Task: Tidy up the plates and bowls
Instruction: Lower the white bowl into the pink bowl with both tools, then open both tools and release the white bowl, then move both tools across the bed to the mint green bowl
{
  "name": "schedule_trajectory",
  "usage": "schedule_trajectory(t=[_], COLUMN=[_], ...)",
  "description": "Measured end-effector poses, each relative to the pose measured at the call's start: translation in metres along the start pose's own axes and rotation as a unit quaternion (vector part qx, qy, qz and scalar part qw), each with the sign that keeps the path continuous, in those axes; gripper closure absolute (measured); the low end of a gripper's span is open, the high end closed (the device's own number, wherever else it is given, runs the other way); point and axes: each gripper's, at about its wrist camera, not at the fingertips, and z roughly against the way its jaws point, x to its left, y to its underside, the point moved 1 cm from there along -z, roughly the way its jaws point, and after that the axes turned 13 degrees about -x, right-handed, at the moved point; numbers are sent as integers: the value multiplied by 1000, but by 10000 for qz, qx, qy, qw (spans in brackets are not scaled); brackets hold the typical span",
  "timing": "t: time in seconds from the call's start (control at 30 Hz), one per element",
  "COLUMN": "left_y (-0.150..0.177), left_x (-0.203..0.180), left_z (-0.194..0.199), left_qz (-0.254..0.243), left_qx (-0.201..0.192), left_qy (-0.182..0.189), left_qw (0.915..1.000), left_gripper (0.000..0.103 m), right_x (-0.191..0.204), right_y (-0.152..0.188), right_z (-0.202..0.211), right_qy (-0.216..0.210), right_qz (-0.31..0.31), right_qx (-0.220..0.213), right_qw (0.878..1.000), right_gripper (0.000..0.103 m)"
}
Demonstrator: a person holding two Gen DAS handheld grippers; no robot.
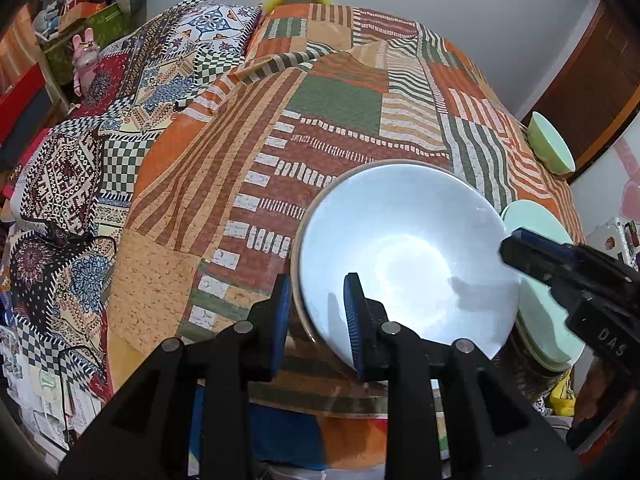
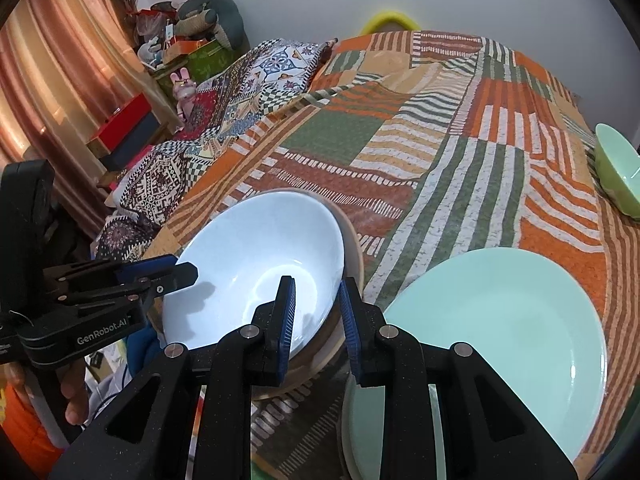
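Both grippers are holding one pale blue ceramic bowl [image 2: 256, 264] at the frame's centre, apparently for stacking. The right gripper [image 2: 318, 320] is clamping its right rim. The left gripper [image 1: 316, 316] is straddling the opposite rim, seemingly gripping.

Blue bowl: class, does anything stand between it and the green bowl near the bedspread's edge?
Nothing visible. Only bedspread lies between the blue bowl and the green bowl; the mint plates sit nearer, off that line.

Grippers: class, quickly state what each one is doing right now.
Left gripper: straddles the blue bowl rim; whether it grips cannot be told.
Right gripper: closed on the same bowl's rim.
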Motion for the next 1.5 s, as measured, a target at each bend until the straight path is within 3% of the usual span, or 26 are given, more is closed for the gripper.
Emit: schedule_trajectory(t=[0.17,0.43,0.53,0.73,0.83,0.93,1.07,1.17,1.23,1.5], left_y=[-6,-33,-46,-72,-83,-93,-102,-112,-120,-151], left_x=[-3,-33,-48,-97,-124,-153,-193,-225,-248,-310], left_z=[11,53,71,99,105,109,110,105,99,63], left_qz=[-66,-331,-435,-753,-944,-1116,-1304,-1458,-1558,-1748], left_qx=[-120,-630,-885,-1354,-1503,-1611,-1695,-1709,-1760,-1686], left_qy=[3,217,362,657,744,856,1140,1343,1354,1469], left_qw=[9999,9972,9945,9857,9813,9769,9702,9651,9625,9589], left_gripper=[78,78,71,60,59,53,47,43,33,30], right_x=[-6,-27,-41,-71,-91,-110,-136,-155,-166,-207], right_y=[-7,-16,-20,-27,-30,-33,-37,-40,-42,-67], right_z=[17,47,69,117,142,164,195,217,227,246], right_qy=[-10,127,232,575,756,949,1279,1465,1542,2013], right_qz=[-41,-208,-260,-356,-485,-557,-600,-646,-676,-618], right_qx=[-239,-522,-718,-1270,-1510,-1716,-2015,-2191,-2282,-2513], right_qw=[9997,9983,9968,9896,9844,9790,9692,9625,9589,9447], right_gripper=[80,80,79,64,63,62,49,48,48,48])
